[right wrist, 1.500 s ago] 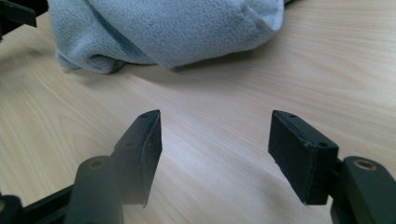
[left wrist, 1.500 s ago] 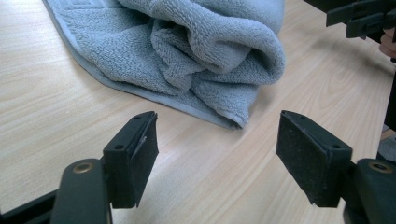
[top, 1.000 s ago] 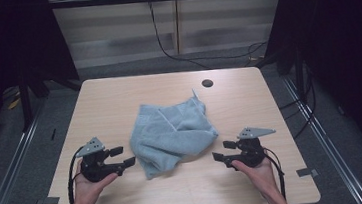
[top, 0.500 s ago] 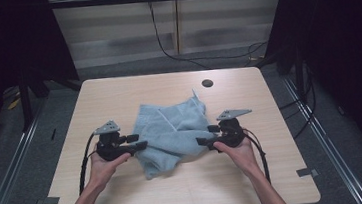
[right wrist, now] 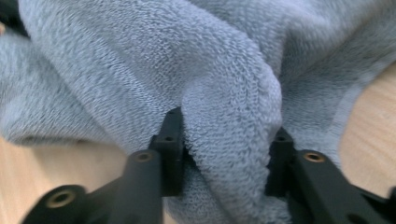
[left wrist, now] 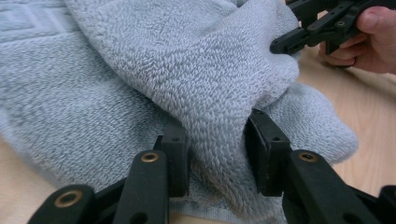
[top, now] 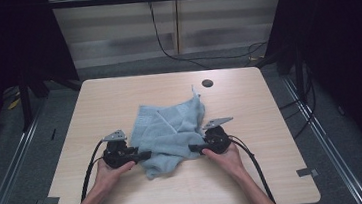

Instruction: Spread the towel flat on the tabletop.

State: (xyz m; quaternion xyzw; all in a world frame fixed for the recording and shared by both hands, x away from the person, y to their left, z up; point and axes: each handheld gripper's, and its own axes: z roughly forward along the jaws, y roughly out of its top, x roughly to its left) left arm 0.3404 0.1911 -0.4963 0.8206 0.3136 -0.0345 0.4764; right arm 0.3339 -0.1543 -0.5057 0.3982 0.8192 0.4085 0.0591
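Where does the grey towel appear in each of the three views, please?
High view: the grey towel lies crumpled mid-table, between both hands.
Left gripper view: it spreads over the upper left, a fold bulging between the near jaws.
Right gripper view: it covers most of the picture, a fold between the jaws.
Shared landmark: the light wooden table.

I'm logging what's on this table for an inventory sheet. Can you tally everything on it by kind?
Grey towel: 1, crumpled
Handheld grippers: 2, left gripper and right gripper, each with a fold of towel between its jaws
Dark round hole in the table: 1
Total: 4
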